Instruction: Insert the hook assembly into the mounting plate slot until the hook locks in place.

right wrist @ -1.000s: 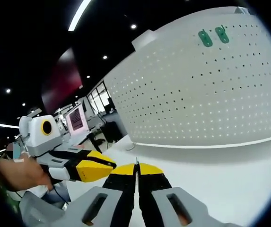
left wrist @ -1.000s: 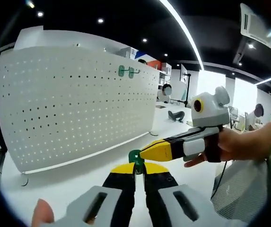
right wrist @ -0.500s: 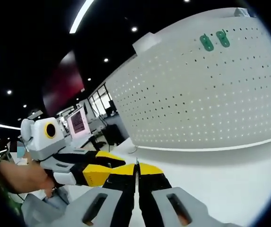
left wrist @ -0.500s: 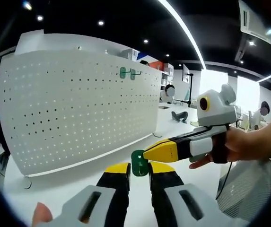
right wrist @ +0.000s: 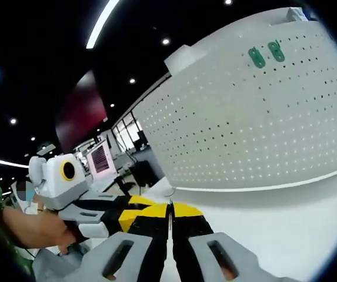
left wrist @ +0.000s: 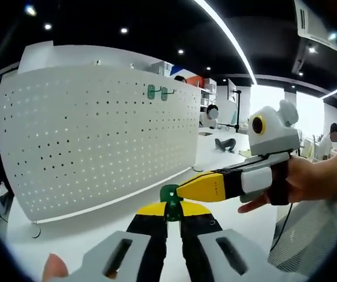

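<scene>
My left gripper (left wrist: 168, 210) is shut on a small green hook (left wrist: 169, 194) that sticks up between its yellow tips. From the right, my right gripper (left wrist: 183, 189) reaches in with its yellow tip against the hook's side. In the right gripper view, the right gripper (right wrist: 169, 207) has its jaws pressed together, and nothing green shows between them. The left gripper (right wrist: 132, 211) sits just behind it on the left. A white perforated mounting plate (left wrist: 86, 141) (right wrist: 244, 135) stands upright on the table, with two green hooks (left wrist: 156, 91) (right wrist: 265, 54) mounted near its top.
The white table (left wrist: 97, 232) runs under both grippers to the plate's foot (left wrist: 33, 226). A person's hand (left wrist: 309, 182) holds the right gripper. Office desks and a monitor (right wrist: 97, 158) lie beyond the plate.
The left jaws spread slightly half a second ago and have closed again on the green hook. The right gripper has stayed against it.
</scene>
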The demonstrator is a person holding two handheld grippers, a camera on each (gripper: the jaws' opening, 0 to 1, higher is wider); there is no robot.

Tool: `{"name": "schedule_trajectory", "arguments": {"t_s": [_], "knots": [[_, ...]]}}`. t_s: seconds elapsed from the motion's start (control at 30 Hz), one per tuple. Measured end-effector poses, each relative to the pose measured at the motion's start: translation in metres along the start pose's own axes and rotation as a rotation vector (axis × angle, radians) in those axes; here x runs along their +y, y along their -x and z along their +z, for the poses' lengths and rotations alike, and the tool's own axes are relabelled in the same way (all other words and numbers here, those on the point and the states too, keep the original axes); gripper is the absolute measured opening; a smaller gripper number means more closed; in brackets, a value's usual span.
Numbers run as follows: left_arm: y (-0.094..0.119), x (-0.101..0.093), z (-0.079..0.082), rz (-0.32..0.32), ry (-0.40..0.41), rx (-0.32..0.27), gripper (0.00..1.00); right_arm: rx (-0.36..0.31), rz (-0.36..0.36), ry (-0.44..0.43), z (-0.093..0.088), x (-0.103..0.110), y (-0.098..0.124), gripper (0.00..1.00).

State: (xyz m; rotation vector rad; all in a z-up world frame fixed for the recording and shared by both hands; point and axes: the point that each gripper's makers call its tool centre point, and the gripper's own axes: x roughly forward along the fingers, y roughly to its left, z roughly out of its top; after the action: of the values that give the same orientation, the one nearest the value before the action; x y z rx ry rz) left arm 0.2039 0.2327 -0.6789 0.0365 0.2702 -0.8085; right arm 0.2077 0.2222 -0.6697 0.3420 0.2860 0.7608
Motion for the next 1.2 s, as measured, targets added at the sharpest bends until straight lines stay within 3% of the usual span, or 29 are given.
{"name": "schedule_trajectory", "arguments": {"t_s": [0.43, 1.2], "knots": [[-0.002, 0.0, 0.001, 0.003, 0.008, -0.004, 0.04, -0.009, 0.005, -0.017, 0.001, -0.001, 0.001, 0.0], [-0.005, -0.004, 0.006, -0.005, 0.006, -0.02, 0.04, -0.029, -0.012, 0.033, 0.009, -0.003, 0.005, 0.03]]}}
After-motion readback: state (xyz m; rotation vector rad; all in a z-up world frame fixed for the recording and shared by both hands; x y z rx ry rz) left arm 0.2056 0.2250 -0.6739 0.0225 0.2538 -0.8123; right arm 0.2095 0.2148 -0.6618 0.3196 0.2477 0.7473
